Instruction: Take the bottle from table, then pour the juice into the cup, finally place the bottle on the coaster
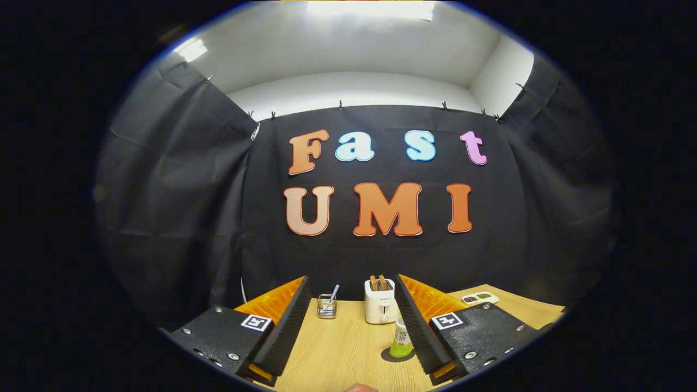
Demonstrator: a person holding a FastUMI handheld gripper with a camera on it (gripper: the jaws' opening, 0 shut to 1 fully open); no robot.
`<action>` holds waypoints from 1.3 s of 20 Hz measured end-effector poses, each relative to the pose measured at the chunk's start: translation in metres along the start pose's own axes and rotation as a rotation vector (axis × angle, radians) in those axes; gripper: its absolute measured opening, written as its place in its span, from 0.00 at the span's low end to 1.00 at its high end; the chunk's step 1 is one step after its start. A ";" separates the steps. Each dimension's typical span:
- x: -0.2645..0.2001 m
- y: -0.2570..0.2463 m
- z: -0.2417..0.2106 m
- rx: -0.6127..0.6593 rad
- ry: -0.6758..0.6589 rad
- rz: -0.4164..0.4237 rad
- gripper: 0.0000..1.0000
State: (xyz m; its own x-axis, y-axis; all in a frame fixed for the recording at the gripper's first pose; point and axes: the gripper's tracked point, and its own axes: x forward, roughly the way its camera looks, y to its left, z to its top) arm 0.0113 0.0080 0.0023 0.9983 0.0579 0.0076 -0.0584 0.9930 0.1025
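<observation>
Gripper [348, 326] held high above the table [337, 354], looking toward the booth wall; fingers spread wide apart, holding nothing.

Landmark: the toaster [380, 301], standing at the back of the table with two slices in its slots.

- Bottle [401, 341]: in front of the toaster, nearer the gripper, close against the inner face of the right finger. Green liquid in its lower part. It appears to stand on a dark round disc [396, 355], possibly the coaster; cannot tell for certain.
- Glass cup [326, 306]: left of the toaster, with a straw or stick in it, beyond the left finger.
- Small white device [480, 298]: right of the toaster, well apart.

Judgement: the wide opening suits an approach to the bottle, not yet grasped. The toaster stands close behind the bottle and may crowd the reach.
</observation>
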 end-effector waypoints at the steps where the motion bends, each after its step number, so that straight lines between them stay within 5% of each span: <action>1: 0.000 0.002 0.001 0.008 -0.003 0.010 0.91; 26: -0.013 0.015 0.041 -0.040 -0.160 0.104 0.91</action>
State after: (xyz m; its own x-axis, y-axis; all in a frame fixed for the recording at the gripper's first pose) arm -0.0025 0.0174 0.0442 0.9736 0.1465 0.1748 -0.1579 0.9860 0.0534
